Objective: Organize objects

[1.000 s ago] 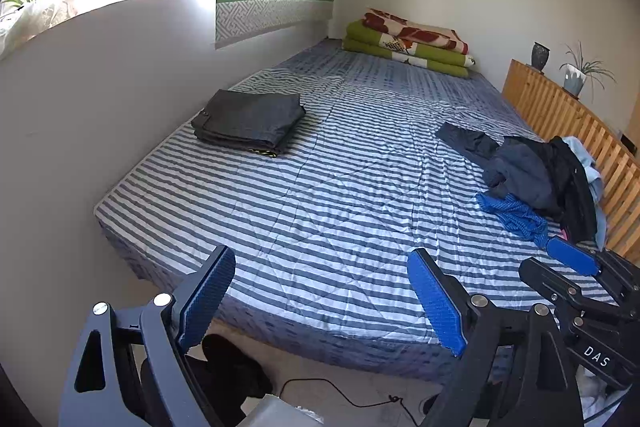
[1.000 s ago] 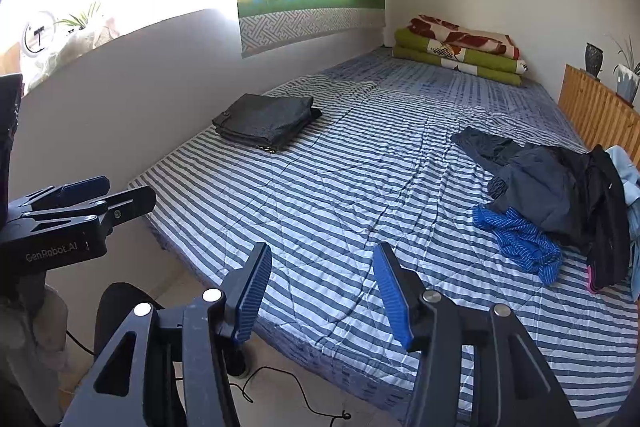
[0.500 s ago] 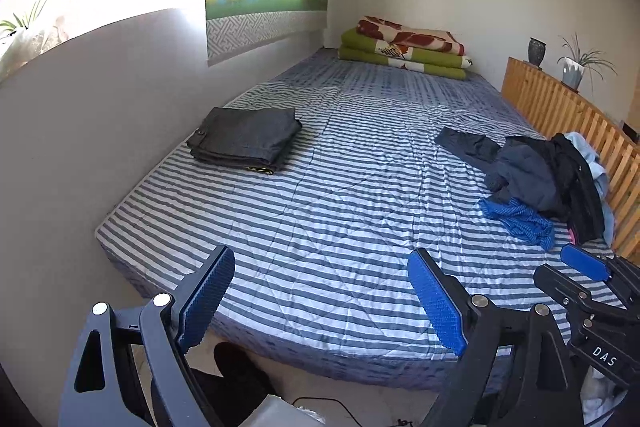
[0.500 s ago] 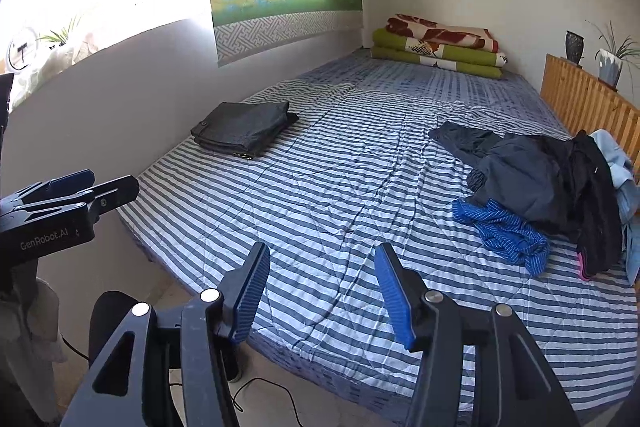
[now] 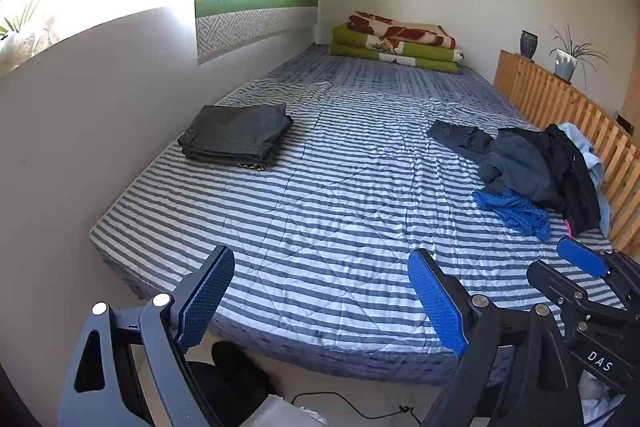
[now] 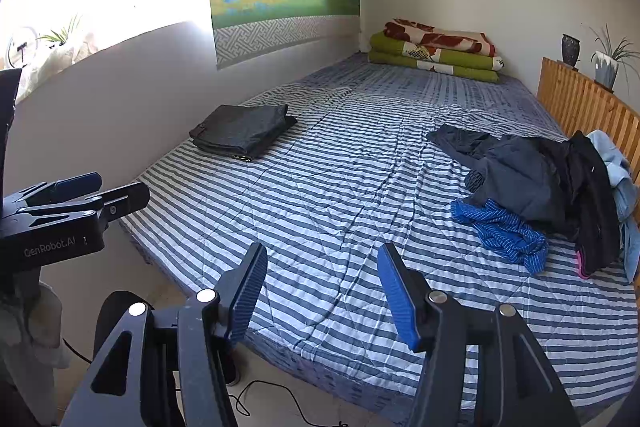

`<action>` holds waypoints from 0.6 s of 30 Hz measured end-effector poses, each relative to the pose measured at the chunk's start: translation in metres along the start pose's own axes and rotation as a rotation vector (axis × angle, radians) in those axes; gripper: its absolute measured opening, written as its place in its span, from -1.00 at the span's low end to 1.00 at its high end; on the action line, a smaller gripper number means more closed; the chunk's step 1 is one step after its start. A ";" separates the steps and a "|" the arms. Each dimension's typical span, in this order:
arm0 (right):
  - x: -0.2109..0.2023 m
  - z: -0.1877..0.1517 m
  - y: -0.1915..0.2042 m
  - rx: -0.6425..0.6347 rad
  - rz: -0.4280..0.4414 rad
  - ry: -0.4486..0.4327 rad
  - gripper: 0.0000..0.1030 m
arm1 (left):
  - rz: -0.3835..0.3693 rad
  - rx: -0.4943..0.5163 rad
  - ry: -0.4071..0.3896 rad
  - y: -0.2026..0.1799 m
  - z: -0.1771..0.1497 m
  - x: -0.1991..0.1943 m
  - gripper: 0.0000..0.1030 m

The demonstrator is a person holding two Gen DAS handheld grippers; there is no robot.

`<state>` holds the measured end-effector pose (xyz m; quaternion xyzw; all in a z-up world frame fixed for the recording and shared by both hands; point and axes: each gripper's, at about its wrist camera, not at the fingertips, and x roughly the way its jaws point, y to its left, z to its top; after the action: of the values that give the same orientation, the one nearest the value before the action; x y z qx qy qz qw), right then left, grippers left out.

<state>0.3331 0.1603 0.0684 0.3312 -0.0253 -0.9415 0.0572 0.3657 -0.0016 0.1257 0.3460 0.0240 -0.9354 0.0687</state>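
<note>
Both tongs hang over the near edge of the striped bed [image 5: 320,219], gripping nothing: the left tongs [image 5: 322,301] gape wide, while the right tongs [image 6: 322,291] stand narrower and have just been opening. Ahead and to their right, well apart, lies the heap of loose clothes [image 6: 532,183]: soft, light and floppy, probably best pinched at an edge, such as the blue striped garment [image 6: 500,231]. Farther left, by the wall, rests a folded dark garment [image 5: 236,137].
</note>
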 end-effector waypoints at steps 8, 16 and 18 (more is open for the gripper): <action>-0.001 -0.004 -0.010 0.013 -0.007 0.004 0.05 | -0.014 0.005 0.002 -0.008 -0.001 0.002 0.77; 0.000 -0.004 -0.013 0.012 0.000 0.006 0.06 | -0.018 0.004 0.003 -0.011 -0.004 0.005 0.78; 0.000 -0.004 -0.013 0.014 0.001 0.008 0.07 | -0.019 0.004 0.005 -0.010 -0.004 0.006 0.78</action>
<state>0.3343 0.1734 0.0637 0.3354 -0.0318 -0.9399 0.0555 0.3624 0.0083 0.1191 0.3481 0.0254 -0.9353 0.0589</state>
